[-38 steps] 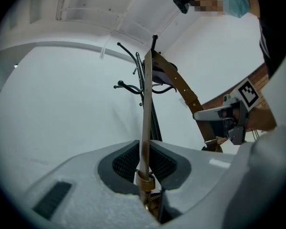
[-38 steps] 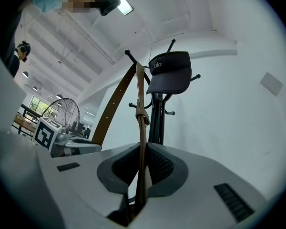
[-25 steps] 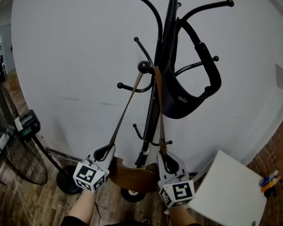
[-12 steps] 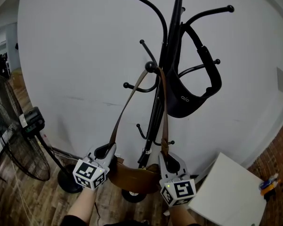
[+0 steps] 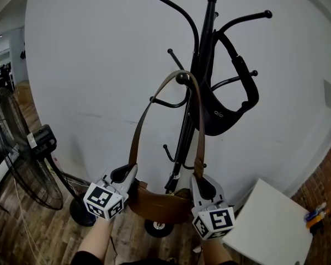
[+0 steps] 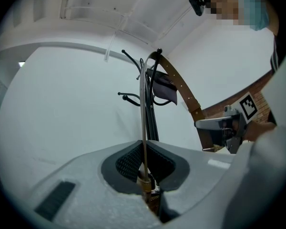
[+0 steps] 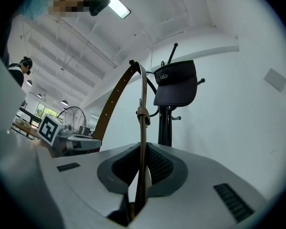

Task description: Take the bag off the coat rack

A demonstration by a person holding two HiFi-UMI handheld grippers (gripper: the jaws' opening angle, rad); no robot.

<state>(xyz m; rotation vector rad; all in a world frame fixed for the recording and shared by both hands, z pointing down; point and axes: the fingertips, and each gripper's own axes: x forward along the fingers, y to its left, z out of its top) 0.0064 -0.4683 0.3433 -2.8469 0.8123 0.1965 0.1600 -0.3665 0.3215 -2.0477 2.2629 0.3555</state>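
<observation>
A plain white wall curves behind the scene, above a floor of wood planks. A black standing fan with a wire cage is seen at the far left, and the corner of a white table at the near right.

Both grippers are held low and near, side by side, tilted slightly upward toward the wall. The left gripper is clamped on the left run of a brown strap, which is pinched thin between its dark ribbed pads. The right gripper is likewise closed on the right run of the strap, just below a small leather loop.

The coat rack is made of slim black metal, with curved arms ending in ball tips. From the two grippers the strap rises in a narrow arch over the ball tip of one middle hook; whether it rests on the ball cannot be told. The bag, of smooth brown leather with a rounded shape, hangs low between the grippers in front of the rack's base. A black visor of matte fabric is hung on the rack's right side.
</observation>
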